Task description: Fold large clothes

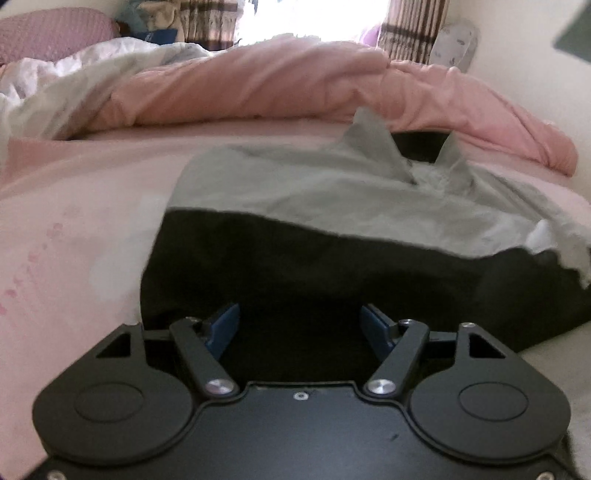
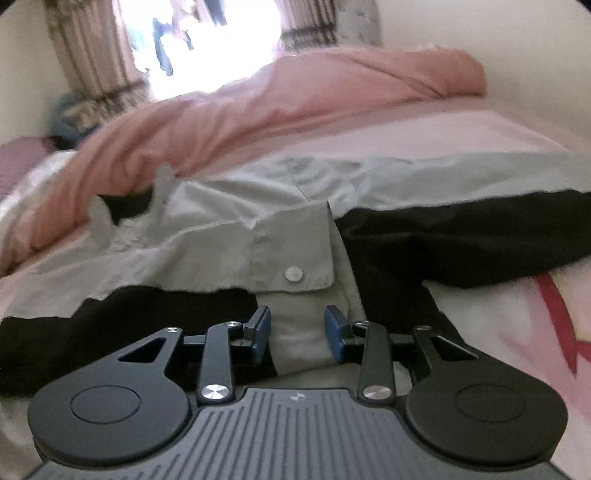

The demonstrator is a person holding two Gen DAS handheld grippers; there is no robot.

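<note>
A grey and black jacket (image 1: pixel 314 206) lies spread on the pink bed, collar at the far end. My left gripper (image 1: pixel 299 325) is open, low over the jacket's black lower part, holding nothing. In the right wrist view the jacket (image 2: pixel 207 236) shows a grey pocket flap with a metal snap (image 2: pixel 294 274) and a black sleeve (image 2: pixel 461 240) running right. My right gripper (image 2: pixel 297 326) is open, its blue pads either side of the grey front strip just below the flap. No cloth is pinched between them.
A crumpled pink duvet (image 1: pixel 277 81) lies behind the jacket along the far side of the bed. A white quilt (image 1: pixel 55 77) and purple pillow (image 1: pixel 48 29) are at the far left. The pink sheet (image 1: pixel 74 229) spreads left. Curtains and a bright window (image 2: pixel 207 37) stand beyond.
</note>
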